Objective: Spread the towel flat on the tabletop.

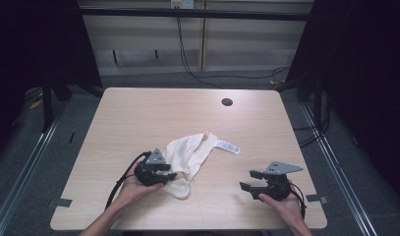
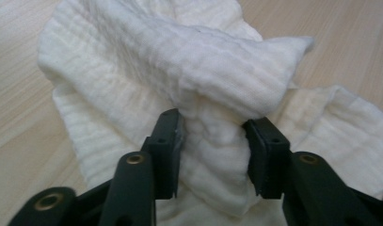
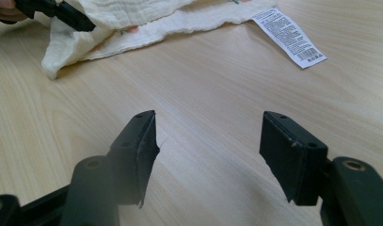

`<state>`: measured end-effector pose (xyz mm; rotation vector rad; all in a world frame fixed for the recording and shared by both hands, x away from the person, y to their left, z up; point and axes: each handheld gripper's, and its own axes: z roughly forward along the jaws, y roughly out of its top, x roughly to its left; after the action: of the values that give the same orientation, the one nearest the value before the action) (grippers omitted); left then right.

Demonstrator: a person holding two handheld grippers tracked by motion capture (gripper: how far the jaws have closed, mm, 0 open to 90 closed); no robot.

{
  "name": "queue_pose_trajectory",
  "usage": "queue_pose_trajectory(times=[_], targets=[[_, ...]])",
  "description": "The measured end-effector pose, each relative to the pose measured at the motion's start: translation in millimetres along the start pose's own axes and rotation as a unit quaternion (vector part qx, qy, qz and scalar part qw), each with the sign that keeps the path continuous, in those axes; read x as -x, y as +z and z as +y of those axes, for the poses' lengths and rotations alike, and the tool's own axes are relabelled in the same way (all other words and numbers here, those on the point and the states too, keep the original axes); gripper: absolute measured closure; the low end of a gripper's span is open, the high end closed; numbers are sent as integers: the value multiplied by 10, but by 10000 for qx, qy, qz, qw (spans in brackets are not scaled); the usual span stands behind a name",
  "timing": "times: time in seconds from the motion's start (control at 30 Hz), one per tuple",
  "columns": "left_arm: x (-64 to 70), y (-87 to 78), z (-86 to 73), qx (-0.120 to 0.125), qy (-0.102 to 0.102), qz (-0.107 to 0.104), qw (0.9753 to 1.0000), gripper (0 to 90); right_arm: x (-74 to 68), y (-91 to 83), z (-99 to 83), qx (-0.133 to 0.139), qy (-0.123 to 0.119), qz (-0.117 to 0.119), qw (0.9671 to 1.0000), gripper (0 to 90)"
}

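Item: cream muslin cloth (image 1: 190, 155), crumpled, lying on the light wooden table (image 1: 138, 113) a little on the person's side of its middle, well short of the round cable hole (image 1: 227, 102) near the far edge. Ribbed weave; part of it is bunched into a raised fold. A white printed care label (image 1: 228, 146) lies flat on the wood, trailing from the side of the cloth that faces the hole.

Left gripper (image 1: 169, 174): held in the left hand (image 1: 134, 186) at the near-left edge of the cloth. In the left gripper view the left gripper (image 2: 211, 141) has its jaws set on either side of a thick bunch of the cloth (image 2: 194, 89), both pads touching it, a bite of fabric between them.

Right gripper (image 1: 250, 180): held in the right hand (image 1: 282, 201), well apart from the cloth on its right, over bare wood. In the right gripper view the right gripper (image 3: 209, 136) has its jaws spread wide with nothing between them; cloth (image 3: 118, 23) and label (image 3: 289, 35) lie beyond
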<state>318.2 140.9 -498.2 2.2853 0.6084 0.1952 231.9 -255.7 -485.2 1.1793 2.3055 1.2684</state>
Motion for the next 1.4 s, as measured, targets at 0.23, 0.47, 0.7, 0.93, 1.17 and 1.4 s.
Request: queue_pose_trajectory(times=[0.23, 0.47, 0.7, 0.93, 1.17, 1.4], targets=[[52, -2, -17, 58, 99, -40, 9999, 750, -11, 3, 2, -14, -10, 24, 10000, 370], [43, -7, -25, 79, -8, -197, 9998, 803, -13, 9, 2, -23, 6, 52, 10000, 370], [106, -26, -46, 64, -13, -419, 9991, 810, -17, 12, 5, -29, 11, 69, 10000, 370], [177, -41, -62, 55, 41, -585, 9983, 810, -22, 5, 7, -22, 19, 93, 10000, 371], [286, -44, -69, 52, 183, -819, 9965, 810, -44, -4, 17, -27, 11, 161, 9999, 388], [431, -160, -125, -160, 434, -983, 9941, 791, -77, -60, 58, 92, 61, 45, 9999, 467]])
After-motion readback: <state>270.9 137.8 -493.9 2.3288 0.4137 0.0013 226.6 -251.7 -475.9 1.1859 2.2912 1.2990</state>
